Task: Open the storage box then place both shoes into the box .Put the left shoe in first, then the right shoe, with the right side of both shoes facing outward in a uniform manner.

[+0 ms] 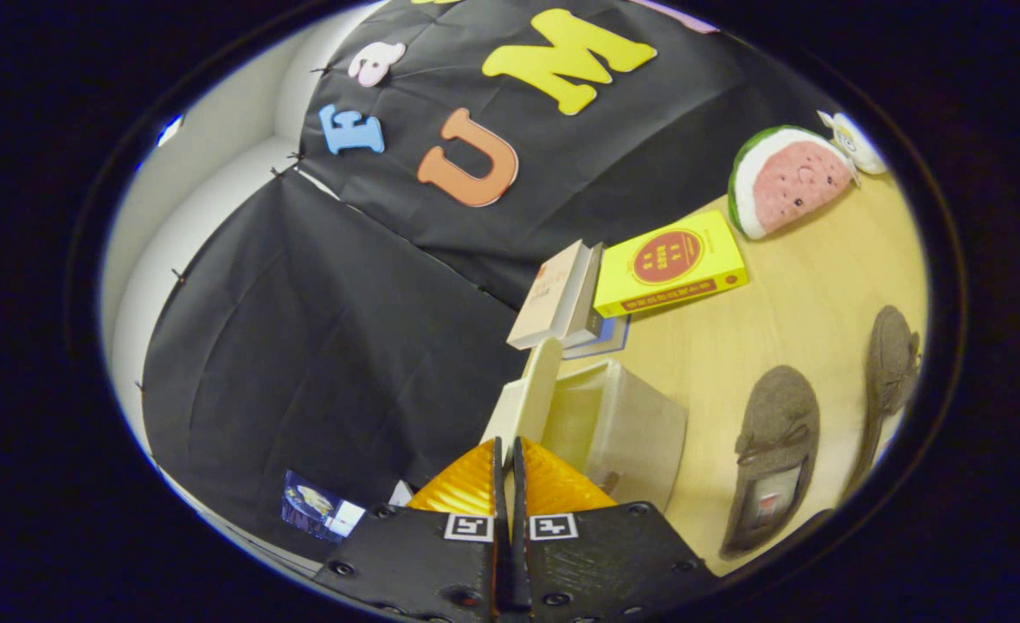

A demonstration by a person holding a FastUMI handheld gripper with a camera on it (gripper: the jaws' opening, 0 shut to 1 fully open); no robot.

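Cream lid (529,400) pinched in gripper (507,450) | storage box (622,433) open | grey shoes (773,450) beside

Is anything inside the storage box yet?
The storage box looks empty as far as its open top shows; its bottom is hidden. Both shoes lie on the table. The claw is shut on the lid.
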